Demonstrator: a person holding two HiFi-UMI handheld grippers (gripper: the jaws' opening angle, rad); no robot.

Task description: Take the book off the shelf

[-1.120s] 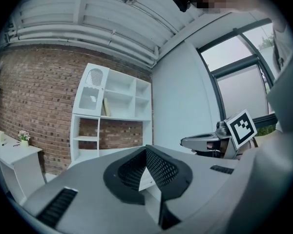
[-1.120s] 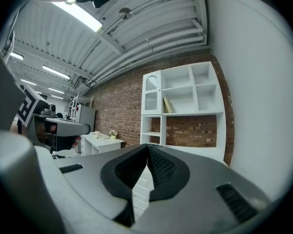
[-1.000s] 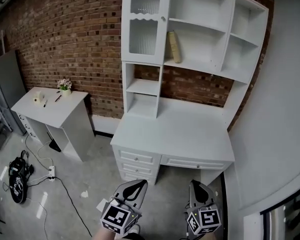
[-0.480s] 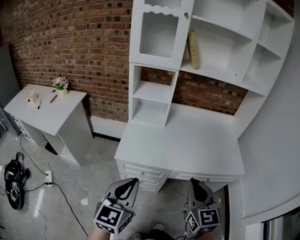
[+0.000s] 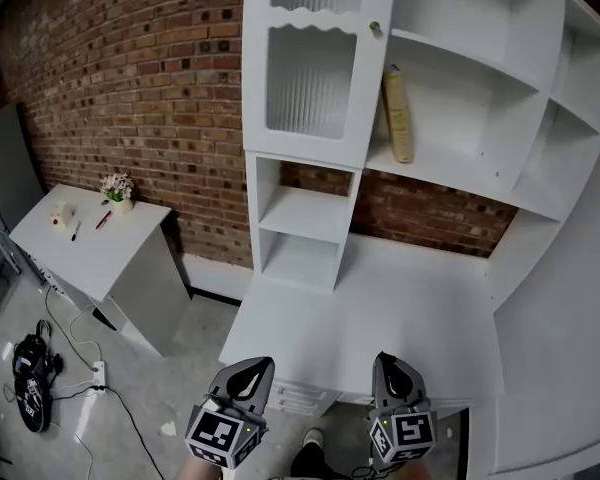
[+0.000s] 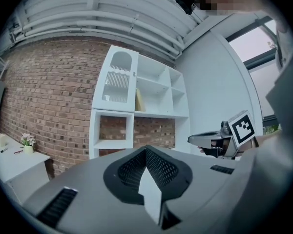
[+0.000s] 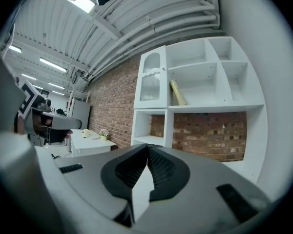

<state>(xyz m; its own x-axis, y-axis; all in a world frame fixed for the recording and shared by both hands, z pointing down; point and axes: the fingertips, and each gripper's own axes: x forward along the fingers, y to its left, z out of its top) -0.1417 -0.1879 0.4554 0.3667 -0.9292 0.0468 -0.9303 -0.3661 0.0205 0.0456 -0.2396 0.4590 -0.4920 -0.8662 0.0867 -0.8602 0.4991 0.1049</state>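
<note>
Red-brown brick wall (image 5: 130, 78) fills the far left of the scene. A small white table (image 5: 85, 253) stands against it, with a little pot of flowers (image 5: 117, 189) at its far edge. On the grey floor near the table lies a black bag (image 5: 30, 393) with a cable running from it.

The left gripper (image 5: 250, 368) is held low at the near edge. Its jaws are pressed together with nothing between them.

Beyond it is the white desk (image 5: 400, 303), and on the desk stands the shelf unit (image 5: 302, 158) with a ribbed-glass door (image 5: 305, 80) in its upper left part. The book (image 5: 398, 115), tan-coloured, stands in the open compartment just right of that door, its top leaning towards the compartment's left wall. It is well apart from both grippers.

The right gripper (image 5: 392, 364) is beside the left one at the near edge of the desk. Its jaws are also closed tight and hold nothing.
</note>
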